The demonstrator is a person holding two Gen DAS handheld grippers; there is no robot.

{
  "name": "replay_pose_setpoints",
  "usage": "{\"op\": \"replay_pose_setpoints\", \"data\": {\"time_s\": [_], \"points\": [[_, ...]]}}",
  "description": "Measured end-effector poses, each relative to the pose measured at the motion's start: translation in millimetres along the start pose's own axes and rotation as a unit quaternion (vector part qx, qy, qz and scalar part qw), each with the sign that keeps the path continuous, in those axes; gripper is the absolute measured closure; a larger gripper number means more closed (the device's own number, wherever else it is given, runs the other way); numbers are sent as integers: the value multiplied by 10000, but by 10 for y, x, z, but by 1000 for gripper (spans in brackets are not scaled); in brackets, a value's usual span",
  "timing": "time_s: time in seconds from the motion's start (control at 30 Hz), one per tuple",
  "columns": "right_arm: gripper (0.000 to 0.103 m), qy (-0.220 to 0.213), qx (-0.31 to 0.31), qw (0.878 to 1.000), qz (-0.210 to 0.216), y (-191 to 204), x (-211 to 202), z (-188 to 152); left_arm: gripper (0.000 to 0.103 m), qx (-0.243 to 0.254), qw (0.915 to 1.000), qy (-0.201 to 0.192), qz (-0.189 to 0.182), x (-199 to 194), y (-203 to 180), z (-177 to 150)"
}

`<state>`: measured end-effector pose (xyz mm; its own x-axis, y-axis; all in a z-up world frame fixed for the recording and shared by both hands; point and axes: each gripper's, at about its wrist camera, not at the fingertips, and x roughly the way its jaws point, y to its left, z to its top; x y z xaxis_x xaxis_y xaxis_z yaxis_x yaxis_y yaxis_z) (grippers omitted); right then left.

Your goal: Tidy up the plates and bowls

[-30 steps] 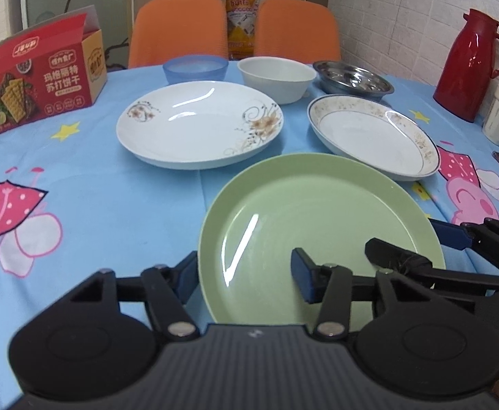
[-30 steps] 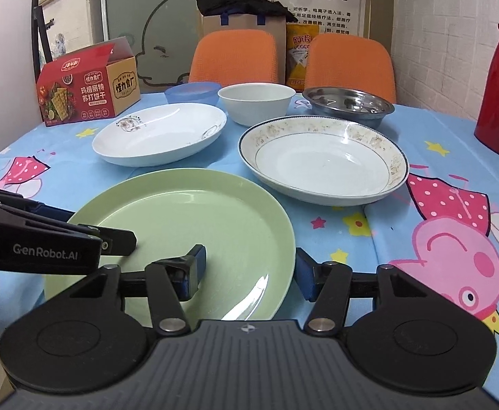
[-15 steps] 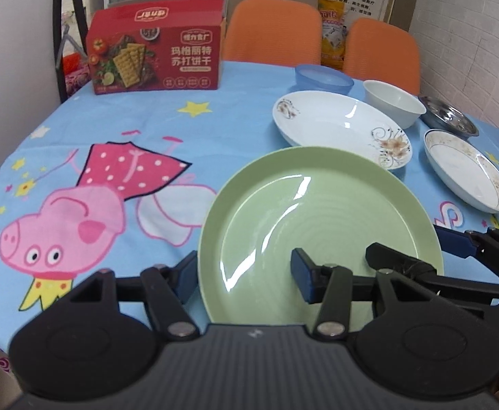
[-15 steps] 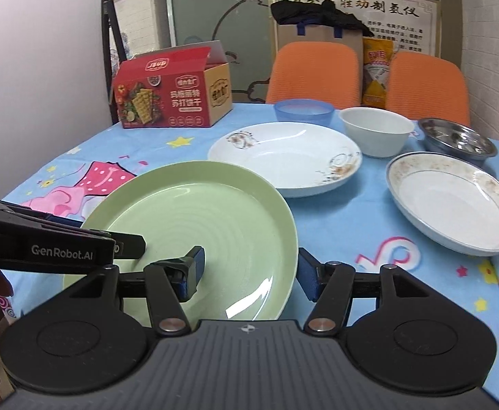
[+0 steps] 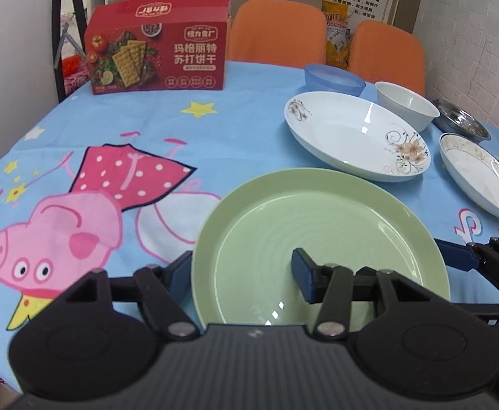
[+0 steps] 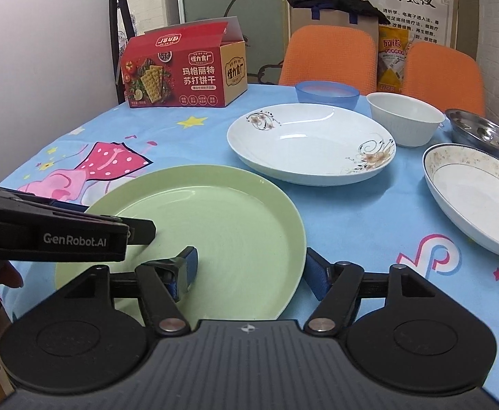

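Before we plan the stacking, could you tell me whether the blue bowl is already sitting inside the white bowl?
No, the blue bowl stands on the tablecloth to the left of the white bowl, not inside it.

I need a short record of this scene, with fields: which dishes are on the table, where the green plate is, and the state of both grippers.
plates: green plate; floral white plate; gold-rimmed plate
bowls: blue bowl; white bowl; steel bowl
green plate place: nearest table edge, its rim between both grippers' fingers
left gripper: straddles rim, grip unclear
right gripper: jaws opening, plate rim between them
other: red cracker box
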<state>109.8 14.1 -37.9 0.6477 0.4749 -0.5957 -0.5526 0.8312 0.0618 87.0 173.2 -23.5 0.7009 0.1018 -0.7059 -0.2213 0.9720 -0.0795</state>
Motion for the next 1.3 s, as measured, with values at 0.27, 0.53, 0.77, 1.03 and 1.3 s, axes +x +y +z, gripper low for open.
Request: {"op": "replay_pose_setpoints", "data": {"time_s": [0.27, 0.53, 0.77, 1.03, 1.3], "points": [[0, -262, 514, 9982, 190, -249, -200, 40, 29, -174, 9985, -481, -182, -230, 63, 55], [0, -561, 962, 9938, -70, -544, -432, 63, 29, -199, 9981, -500, -314, -335, -55, 107], [0, -473, 1025, 9936, 2, -593, -507, -39, 29, -100, 9983, -479, -321, -414, -186, 57], [0, -534, 1183, 9915, -37, -711, -585, -82, 29, -6, 9979, -534, -356, -450, -258, 72], [0, -540, 1194, 9913, -90, -847, -536, 2, 29, -63, 9974, -534, -469, -337, -194, 266]]}}
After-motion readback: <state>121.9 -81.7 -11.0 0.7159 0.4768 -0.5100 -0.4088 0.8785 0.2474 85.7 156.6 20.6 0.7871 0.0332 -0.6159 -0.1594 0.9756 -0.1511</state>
